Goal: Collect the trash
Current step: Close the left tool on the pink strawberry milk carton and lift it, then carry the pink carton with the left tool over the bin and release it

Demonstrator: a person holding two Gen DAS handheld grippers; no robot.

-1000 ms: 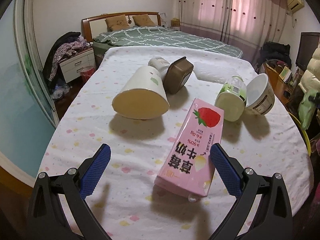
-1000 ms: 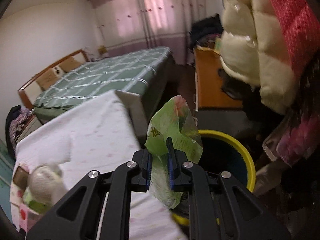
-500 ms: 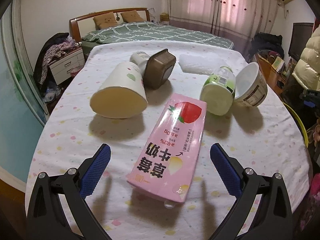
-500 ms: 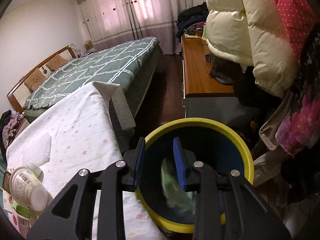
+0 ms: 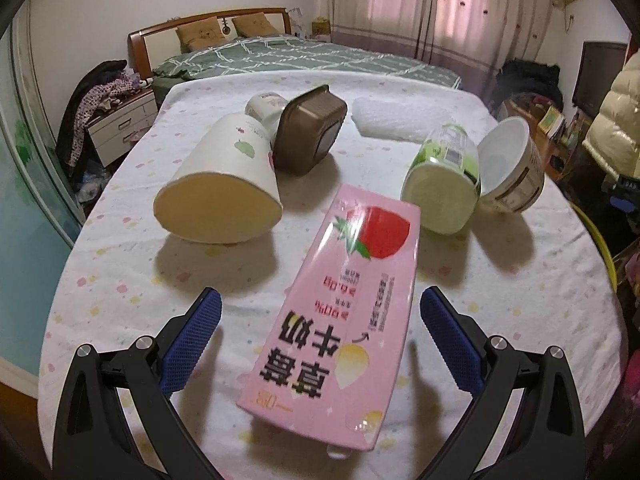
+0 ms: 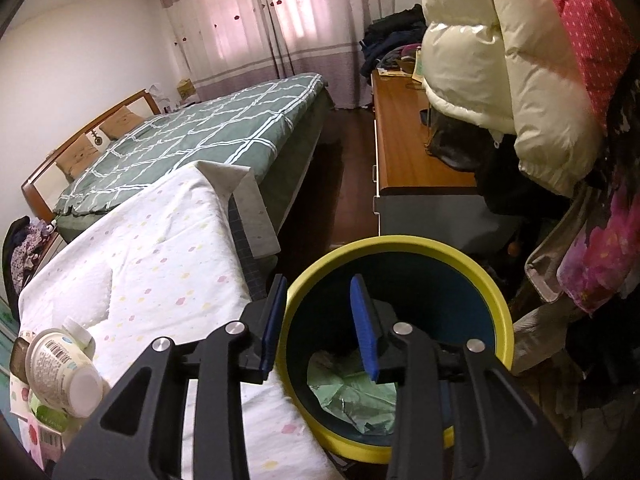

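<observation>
Over yellow bin (image 6: 505, 334), right tongs (image 6: 318, 322) opening, empty; green wrapper (image 6: 354, 394) dropped inside since earlier. Left tongs (image 5: 320, 316) wide open, now nearer pink milk carton (image 5: 340, 312) on bench (image 5: 120, 280).

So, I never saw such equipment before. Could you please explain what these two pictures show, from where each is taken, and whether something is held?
No robot here: a person carries one hand-held gripper in each hand, each with a wide-angle camera looking along its two fingers.

The left camera's picture shows the left hand-held gripper, open, with a pink strawberry milk carton between its blue pads, not yet squeezed. On the dotted tablecloth lie also a paper cup, a brown container, a green-labelled bottle and a white bowl.

The right camera's picture shows the right hand-held gripper above a yellow-rimmed bin. Its jaws are opening and hold nothing. A green wrapper lies inside the bin.
</observation>
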